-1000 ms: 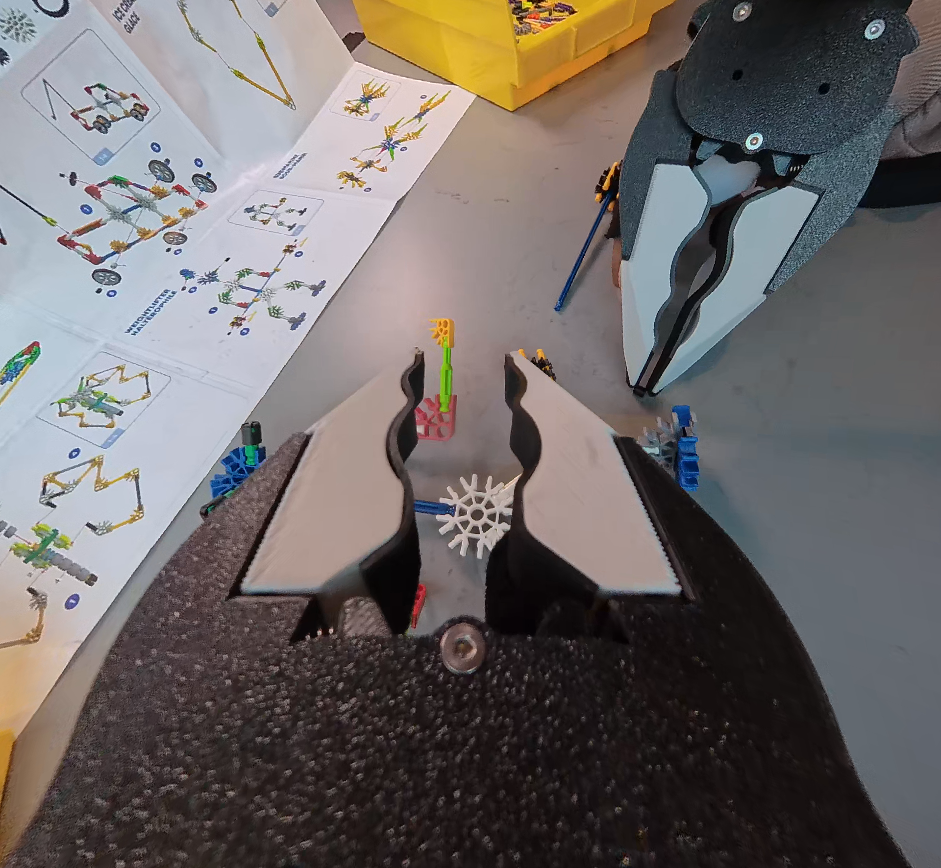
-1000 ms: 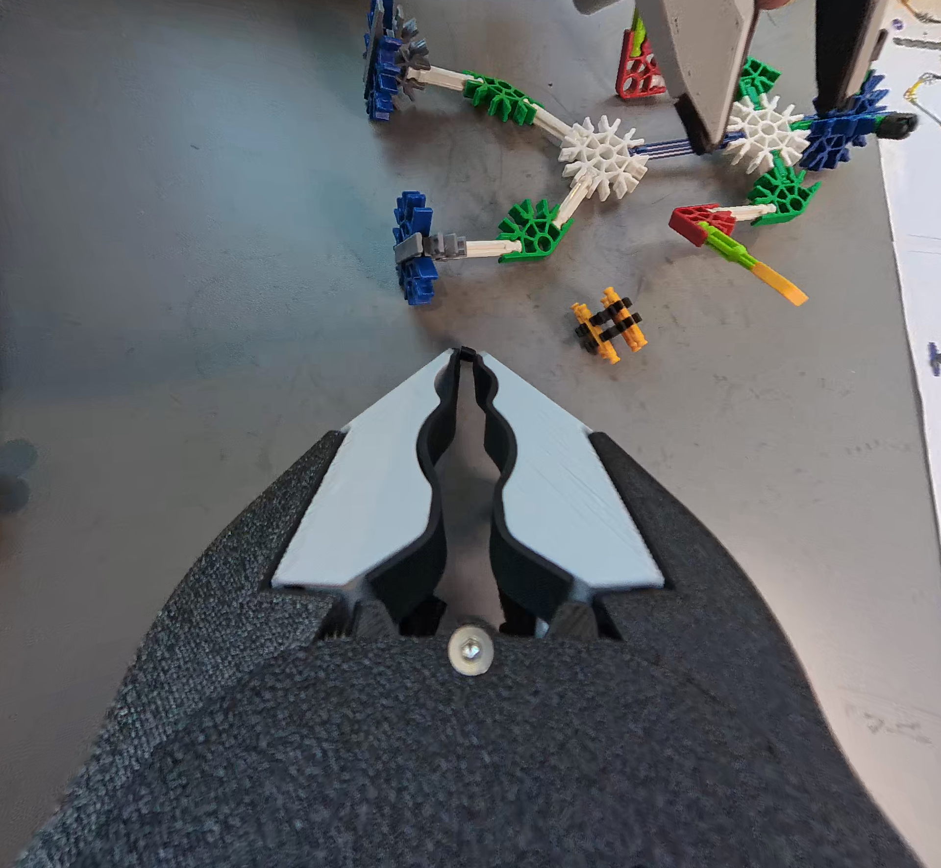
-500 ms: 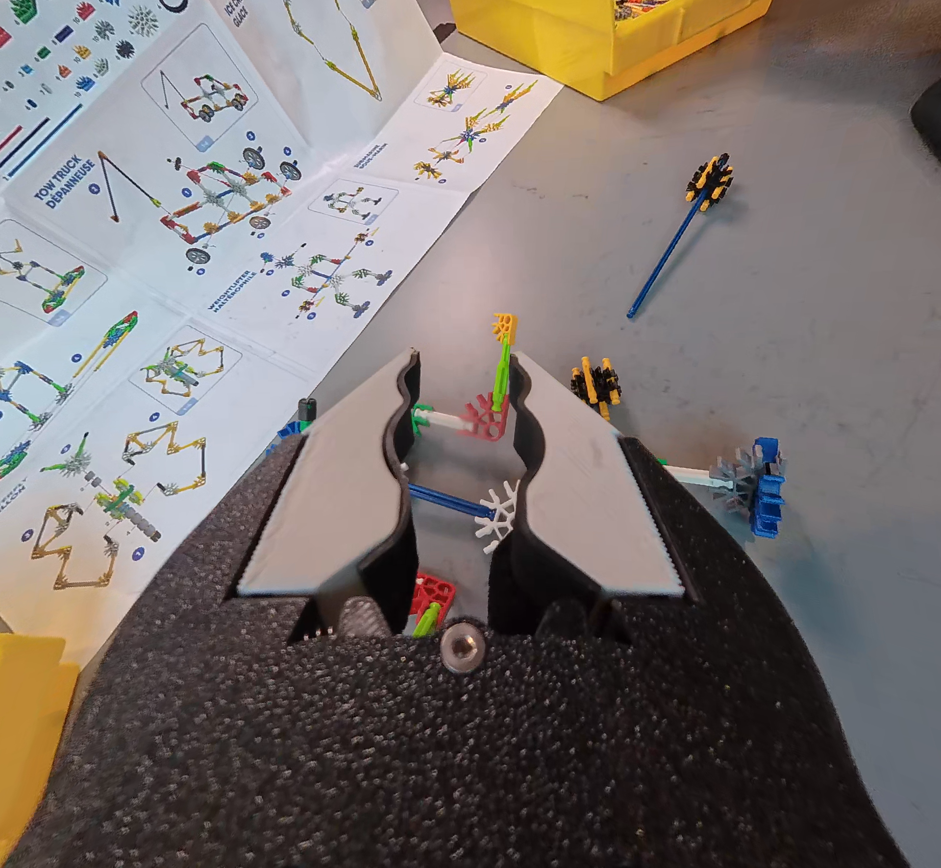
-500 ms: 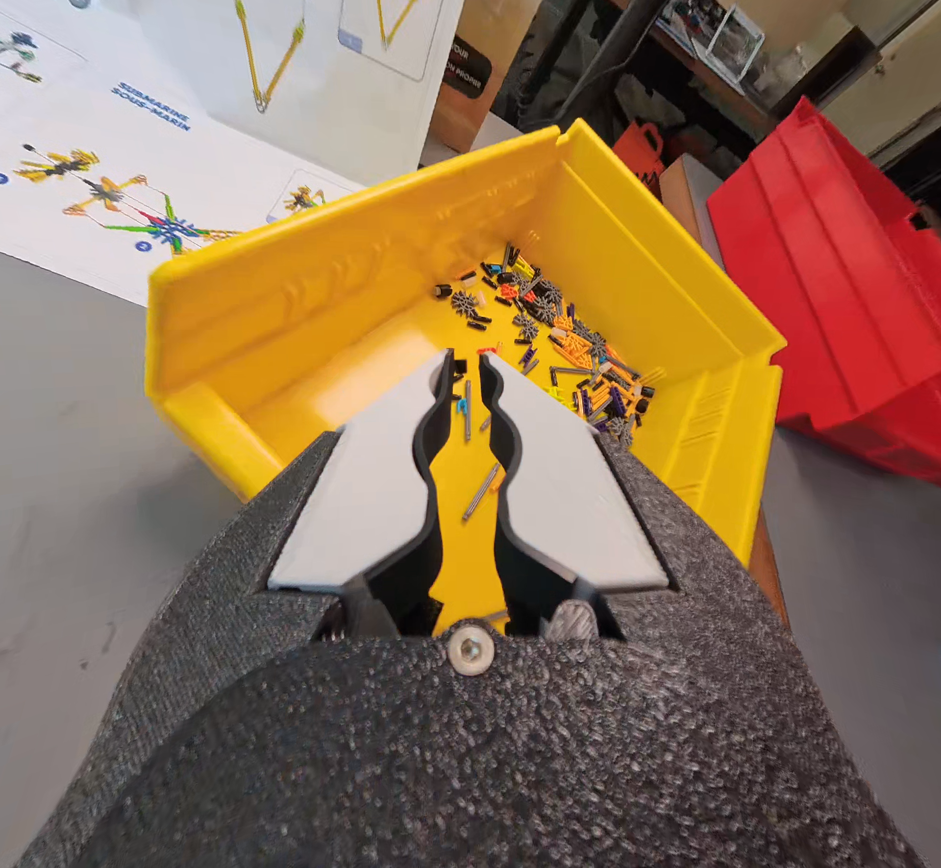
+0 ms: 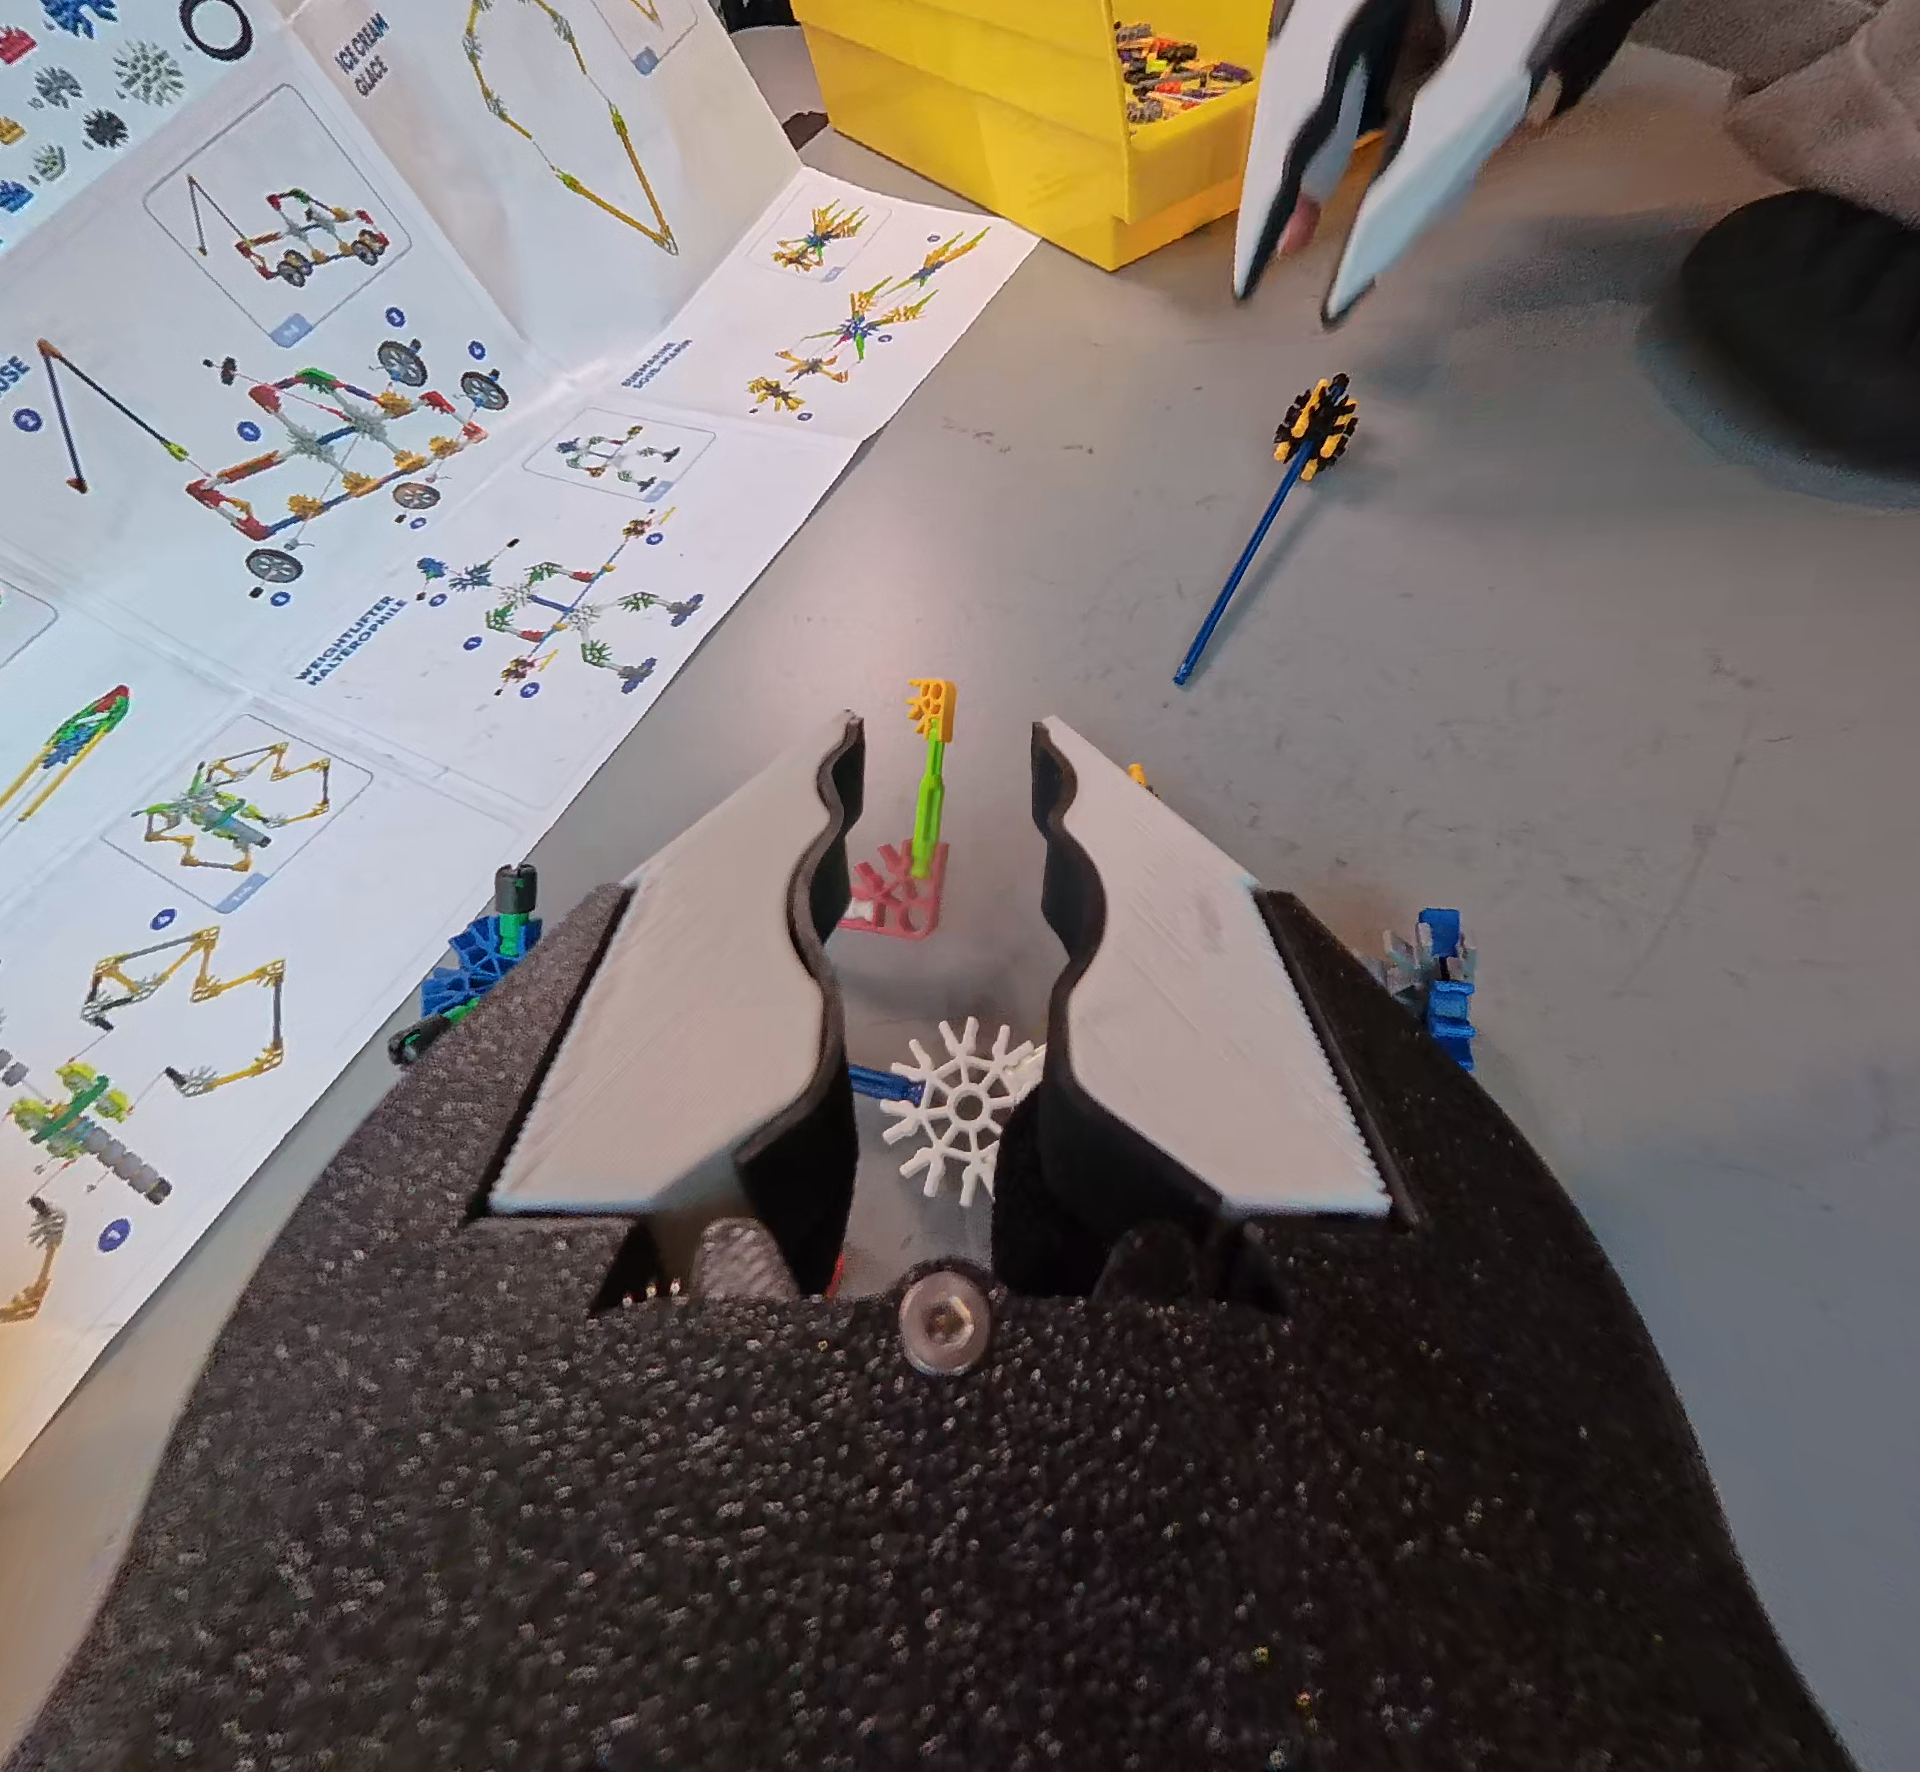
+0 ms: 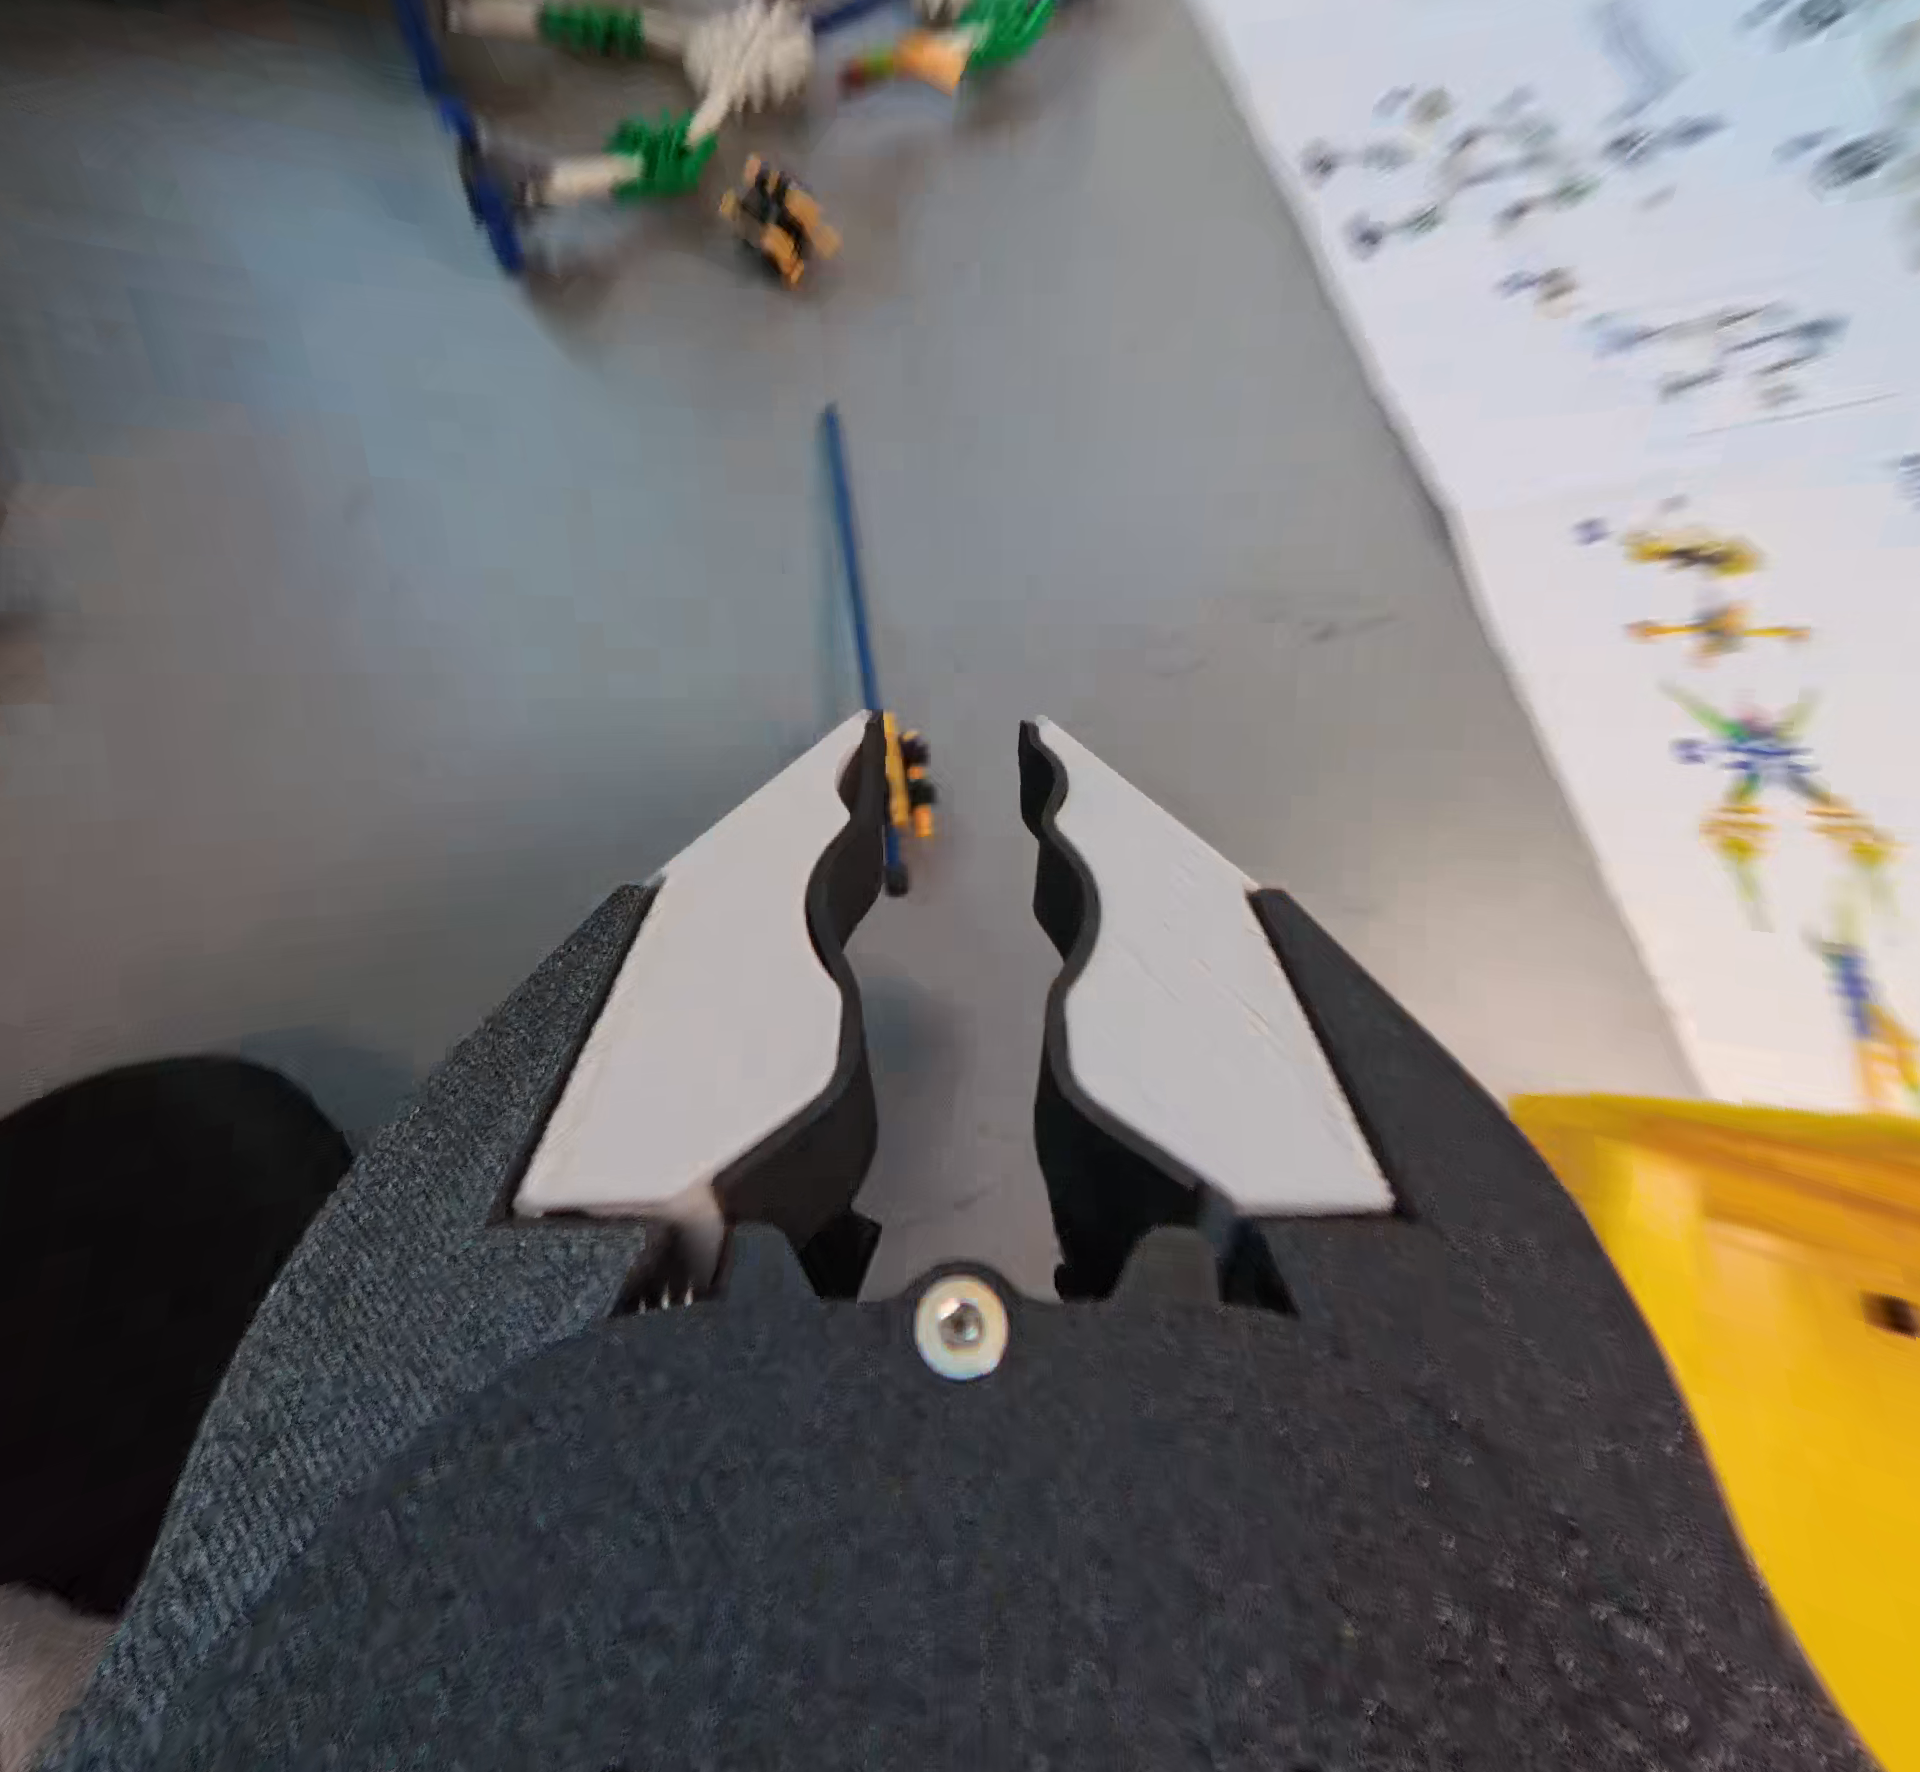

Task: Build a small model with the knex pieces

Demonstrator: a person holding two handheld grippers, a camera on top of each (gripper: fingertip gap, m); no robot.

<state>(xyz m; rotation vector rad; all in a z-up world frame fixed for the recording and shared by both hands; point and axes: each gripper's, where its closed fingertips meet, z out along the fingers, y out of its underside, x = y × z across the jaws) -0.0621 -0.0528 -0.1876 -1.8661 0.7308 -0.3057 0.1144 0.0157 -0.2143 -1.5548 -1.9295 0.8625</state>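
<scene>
A half-built toy figure of white wheels, green and blue connectors lies flat on the grey table. The left gripper hangs over it, jaws apart and empty. The right gripper, jaws also apart, holds nothing; a loose blue rod with a yellow-black hub lies just by its fingertips, apart from the figure, with the yellow bin of parts and the instruction sheet alongside.

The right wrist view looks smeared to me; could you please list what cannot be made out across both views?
- Right wrist view: toy figure and instruction sheet are motion-blurred; details unreadable.
- Left wrist view: white snowflake connector is partly hidden by the left gripper.
- Left wrist view: right gripper is blurred and cut off by the top edge.
</scene>
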